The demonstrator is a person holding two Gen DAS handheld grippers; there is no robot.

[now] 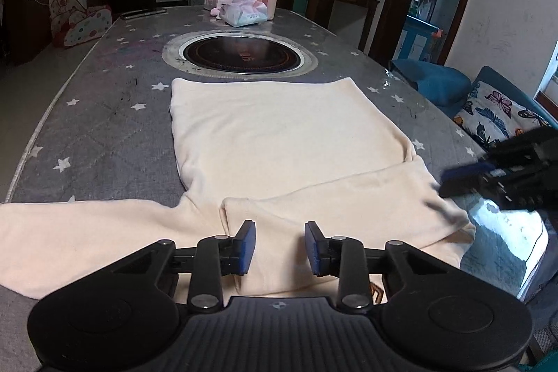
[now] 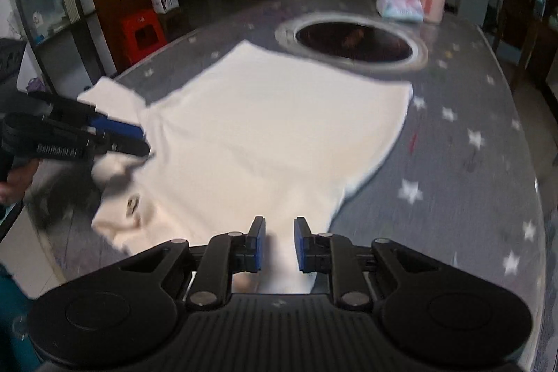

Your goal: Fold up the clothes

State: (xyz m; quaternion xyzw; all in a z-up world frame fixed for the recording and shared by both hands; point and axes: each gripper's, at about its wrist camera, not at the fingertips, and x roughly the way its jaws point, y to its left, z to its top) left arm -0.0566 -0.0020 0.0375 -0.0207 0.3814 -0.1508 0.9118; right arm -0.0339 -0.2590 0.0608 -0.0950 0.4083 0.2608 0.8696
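Cream shirt (image 1: pixel 279 135) flat on counter (image 1: pixel 104 135), right sleeve folded inward; soft, light, limp, likely best pinched at hem or sleeve edge; left tongs (image 1: pixel 280 248) spread, nothing gripped; right tongs (image 2: pixel 279 244) narrowly parted over fabric, grip unclear.

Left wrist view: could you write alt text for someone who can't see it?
A cream fabric shirt lies flat on a grey star-patterned tablecloth, one sleeve folded inward. The left gripper hovers over its near edge, jaws apart; the right gripper reaches in from the right.

Both wrist views look down over the table (image 1: pixel 104 135).
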